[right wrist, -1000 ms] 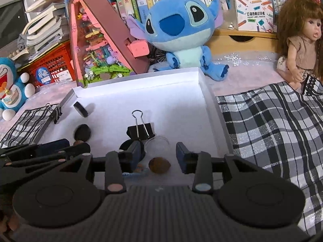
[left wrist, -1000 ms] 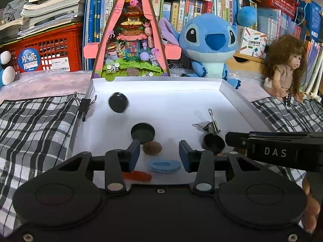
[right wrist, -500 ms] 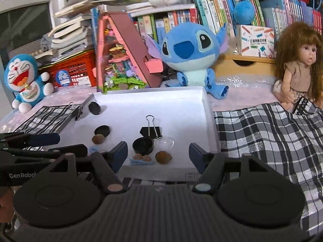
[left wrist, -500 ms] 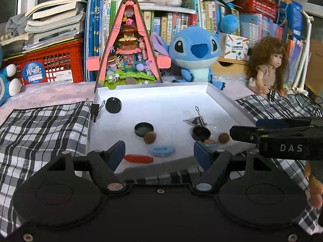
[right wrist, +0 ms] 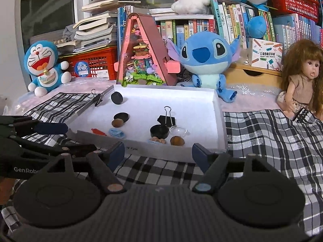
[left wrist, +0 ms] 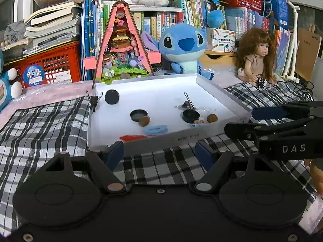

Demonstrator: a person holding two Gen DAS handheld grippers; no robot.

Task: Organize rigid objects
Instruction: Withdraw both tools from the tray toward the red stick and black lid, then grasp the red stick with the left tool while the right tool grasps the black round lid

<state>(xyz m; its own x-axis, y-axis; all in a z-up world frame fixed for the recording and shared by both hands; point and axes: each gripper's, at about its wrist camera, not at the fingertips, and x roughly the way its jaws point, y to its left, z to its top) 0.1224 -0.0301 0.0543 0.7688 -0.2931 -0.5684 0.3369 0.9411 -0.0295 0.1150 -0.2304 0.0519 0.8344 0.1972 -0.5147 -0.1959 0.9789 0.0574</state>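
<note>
both grippers have pulled back from the tray (left wrist: pixel 220 92) since a second ago, out over the plaid cloth (left wrist: pixel 161 167). left gripper (left wrist: pixel 159 152) and right gripper (right wrist: pixel 158 152) are widening their jaws, with nothing between them. inside the tray lie two brown nuts (right wrist: pixel 177 140), black caps (right wrist: pixel 159 131), a binder clip (right wrist: pixel 166 119), a blue piece (left wrist: pixel 155 130) and a red piece (left wrist: pixel 133 137).

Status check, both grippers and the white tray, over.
Left gripper and right gripper opening, empty. Small items inside white tray. Nothing blocking it.
</note>
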